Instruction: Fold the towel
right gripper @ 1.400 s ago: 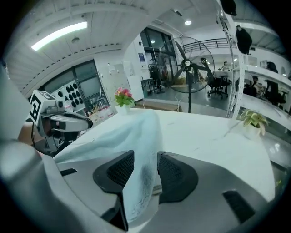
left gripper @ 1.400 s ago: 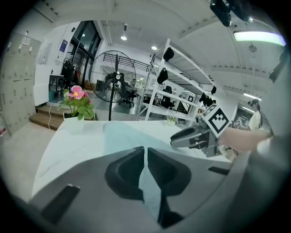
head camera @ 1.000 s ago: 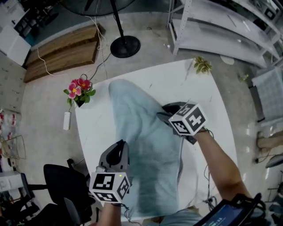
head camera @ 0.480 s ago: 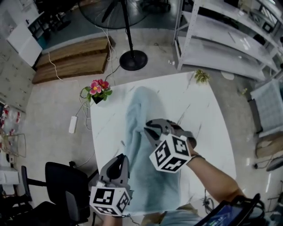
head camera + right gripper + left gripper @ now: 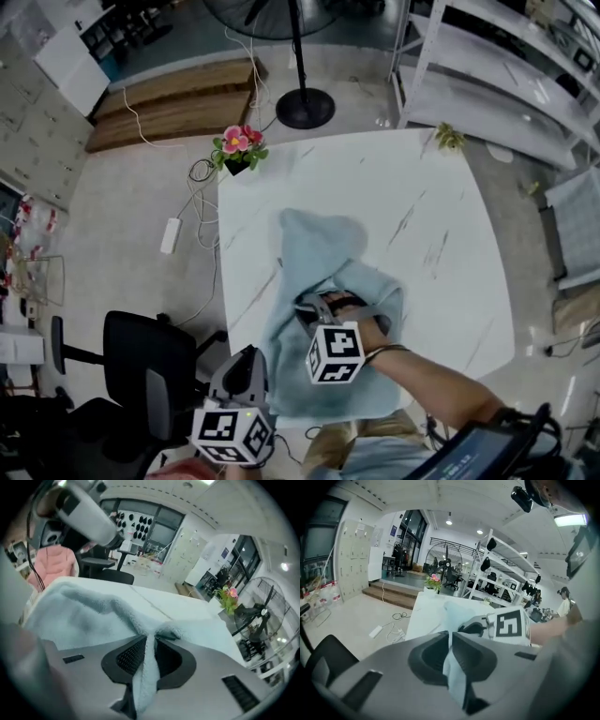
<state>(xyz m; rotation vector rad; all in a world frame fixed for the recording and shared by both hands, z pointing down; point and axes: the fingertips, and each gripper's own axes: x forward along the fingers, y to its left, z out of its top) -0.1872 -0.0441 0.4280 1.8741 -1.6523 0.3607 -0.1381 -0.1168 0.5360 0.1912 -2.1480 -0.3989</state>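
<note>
Head view: the towel (image 5: 319,248) sits rumpled on the white marbled table (image 5: 441,206), its near half lifted. I judge the first fold begun, not yet laid flat. My left tool (image 5: 246,354) is clamped on the near edge. My right tool (image 5: 323,307) pinches a ridge mid-towel, jaws easing open with cloth between them. Pale-blue terry: soft, limp, fluffy.

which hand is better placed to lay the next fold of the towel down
Right. The right gripper sits over the middle of the towel with a raised fold between its jaws, which are opening. The left gripper only pinches the towel's near-left edge by the table corner.
</note>
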